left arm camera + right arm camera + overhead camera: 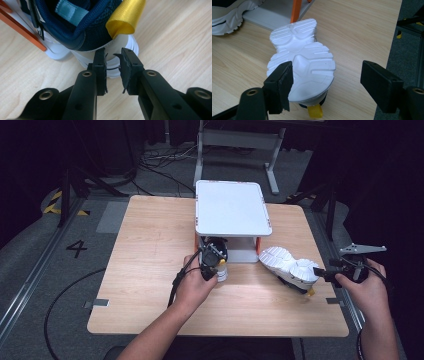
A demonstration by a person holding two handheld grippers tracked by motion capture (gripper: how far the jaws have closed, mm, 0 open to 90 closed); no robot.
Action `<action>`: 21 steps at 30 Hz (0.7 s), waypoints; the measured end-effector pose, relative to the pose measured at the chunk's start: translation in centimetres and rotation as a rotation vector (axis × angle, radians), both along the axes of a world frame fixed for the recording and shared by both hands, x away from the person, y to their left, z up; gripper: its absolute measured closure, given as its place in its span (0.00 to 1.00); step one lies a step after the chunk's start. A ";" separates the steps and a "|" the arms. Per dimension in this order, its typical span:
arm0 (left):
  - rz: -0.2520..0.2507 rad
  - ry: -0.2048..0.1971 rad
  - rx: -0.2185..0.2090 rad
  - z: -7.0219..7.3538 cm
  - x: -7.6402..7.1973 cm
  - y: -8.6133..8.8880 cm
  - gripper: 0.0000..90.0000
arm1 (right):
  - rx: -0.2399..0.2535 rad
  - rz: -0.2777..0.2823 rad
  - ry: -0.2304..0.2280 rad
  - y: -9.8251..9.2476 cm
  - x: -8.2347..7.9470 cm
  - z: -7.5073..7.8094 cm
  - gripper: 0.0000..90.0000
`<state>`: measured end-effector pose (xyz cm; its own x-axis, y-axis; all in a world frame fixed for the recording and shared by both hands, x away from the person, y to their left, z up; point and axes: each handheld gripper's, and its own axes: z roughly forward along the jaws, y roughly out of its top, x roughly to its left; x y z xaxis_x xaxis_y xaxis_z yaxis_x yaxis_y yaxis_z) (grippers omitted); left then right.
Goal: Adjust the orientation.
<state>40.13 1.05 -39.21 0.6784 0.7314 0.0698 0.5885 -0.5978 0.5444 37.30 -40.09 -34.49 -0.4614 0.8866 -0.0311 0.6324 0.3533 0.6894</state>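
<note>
The bench [150, 285] was a pale wooden top standing in a dark room, on grey floor [35, 255] marked with a painted 4, cables trailing behind it. Toward its far edge stood a small white rack [232, 210] on orange legs, its top shelf bare. Under that rack's near left corner sat a navy-lined shoe [82, 30] with a yellow heel loop [125, 20]. In the left gripper view the left tool [113, 71] was right at that shoe's white heel, its jaws narrowed to a slim gap with nothing pinched between them, only the heel just beyond the tips. Just right of the rack a second shoe [290, 265] lay tipped over, its white sole [302, 60] turned up. The right tool [325, 80] (held level at the bench's right edge) stood wide open, with that shoe's heel end between its jaws and clear of the right-hand one.
</note>
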 end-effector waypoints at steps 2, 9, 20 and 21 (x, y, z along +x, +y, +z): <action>0.031 -0.104 0.048 -0.3 0.1 -0.1 0.69 | 0.003 -0.001 -0.002 0.0 0.0 0.0 0.30; 0.101 -0.168 0.083 -2.5 2.9 -0.2 0.69 | 0.009 -0.008 -0.009 -0.3 -0.1 0.1 0.30; -0.026 -0.123 -0.054 -0.7 0.2 -4.2 0.69 | 0.012 -0.021 -0.012 -0.7 -0.3 0.1 0.30; -0.035 -0.107 -0.084 -0.9 0.4 -4.5 0.69 | 0.013 -0.019 -0.011 -0.6 -0.4 0.2 0.30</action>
<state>40.54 -3.47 -40.11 0.6952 0.7140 0.0829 0.5039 -0.5663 0.6522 36.88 -40.72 -34.32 -0.4442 0.8956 -0.0249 0.6313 0.3326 0.7006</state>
